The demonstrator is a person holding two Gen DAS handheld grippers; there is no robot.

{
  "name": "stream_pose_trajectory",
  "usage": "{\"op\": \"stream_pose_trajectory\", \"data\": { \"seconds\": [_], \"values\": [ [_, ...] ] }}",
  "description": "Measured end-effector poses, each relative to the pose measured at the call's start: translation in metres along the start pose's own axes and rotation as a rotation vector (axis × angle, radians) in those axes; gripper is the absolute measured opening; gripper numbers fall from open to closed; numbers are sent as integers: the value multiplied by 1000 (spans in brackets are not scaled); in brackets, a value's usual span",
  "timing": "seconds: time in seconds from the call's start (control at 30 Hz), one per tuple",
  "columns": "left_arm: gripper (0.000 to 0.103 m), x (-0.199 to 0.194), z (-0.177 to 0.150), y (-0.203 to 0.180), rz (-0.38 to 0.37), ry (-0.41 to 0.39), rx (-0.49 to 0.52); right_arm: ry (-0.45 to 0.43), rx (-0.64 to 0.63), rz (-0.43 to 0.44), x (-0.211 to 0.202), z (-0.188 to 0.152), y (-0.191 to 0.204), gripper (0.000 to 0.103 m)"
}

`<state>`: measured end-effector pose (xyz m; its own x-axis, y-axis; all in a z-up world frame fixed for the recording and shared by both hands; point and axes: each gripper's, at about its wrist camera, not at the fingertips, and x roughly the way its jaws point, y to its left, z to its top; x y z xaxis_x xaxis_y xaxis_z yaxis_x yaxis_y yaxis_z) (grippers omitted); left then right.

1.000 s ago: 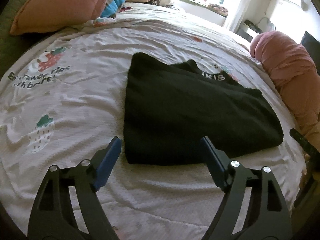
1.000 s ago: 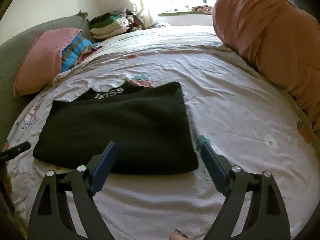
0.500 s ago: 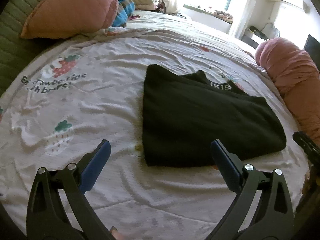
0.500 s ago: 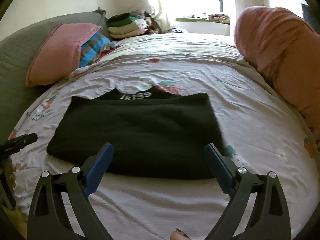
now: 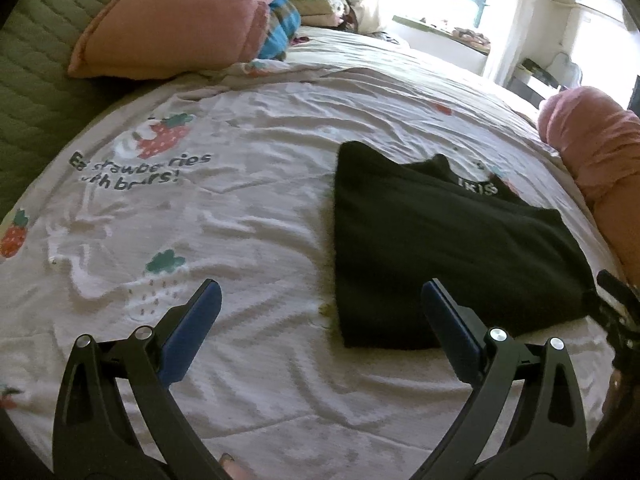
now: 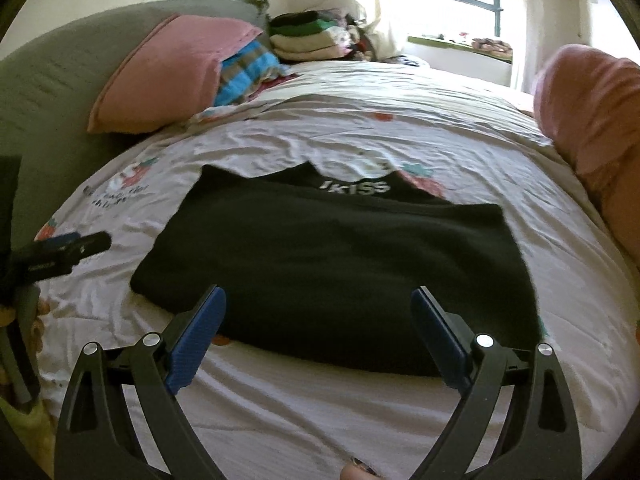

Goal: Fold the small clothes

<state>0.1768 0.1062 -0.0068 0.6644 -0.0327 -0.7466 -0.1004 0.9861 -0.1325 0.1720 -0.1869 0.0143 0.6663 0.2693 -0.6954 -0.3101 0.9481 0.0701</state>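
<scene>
From the left wrist view, we see our left gripper [image 5: 320,308] with its jaws spread wide after just opening further, and nothing lies between the blue pads, only bare bedsheet [image 5: 248,208]. The black garment [image 5: 440,252] lies flat at about two o'clock from the gripper, its near corner just beside the right-hand finger. It looks already folded over once into a tidy slab, with the lettered waistband showing along its far edge. We judge the fold on this piece either finished or one more halving short; we cannot tell which is intended. At four o'clock the tip of the other gripper pokes in at the frame's edge.

We count here one black garment, one pink pillow [image 5: 180,24] at eleven o'clock, one pink rolled blanket [image 5: 592,152] at two o'clock.

From the right wrist view, our right gripper [image 6: 318,330] likewise stands wide open, its jaws having just been opening, and it grips nothing; the garment's near edge sits between and just beyond the pads at twelve o'clock, untouched. The left gripper shows at nine o'clock, clear of the cloth.

Here we count one garment on the sheet and one stack of folded clothes [image 6: 308,36] at twelve o'clock far back. What is left, we judge, is a last fold or moving it to that stack.
</scene>
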Motion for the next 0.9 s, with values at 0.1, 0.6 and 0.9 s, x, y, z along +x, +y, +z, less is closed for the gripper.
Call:
{"op": "stream_pose_trajectory", "data": {
  "seconds": [0.1, 0.6, 0.9],
  "values": [
    [94, 1, 2, 6, 13, 1, -12, 10, -29, 27, 9, 2, 16, 93],
    [94, 20, 16, 29, 59, 1, -50, 50, -221, 77, 50, -2, 88, 93],
    [94, 43, 30, 30, 57, -7, -58, 83, -341, 52, 76, -13, 114, 93]
  ]
}}
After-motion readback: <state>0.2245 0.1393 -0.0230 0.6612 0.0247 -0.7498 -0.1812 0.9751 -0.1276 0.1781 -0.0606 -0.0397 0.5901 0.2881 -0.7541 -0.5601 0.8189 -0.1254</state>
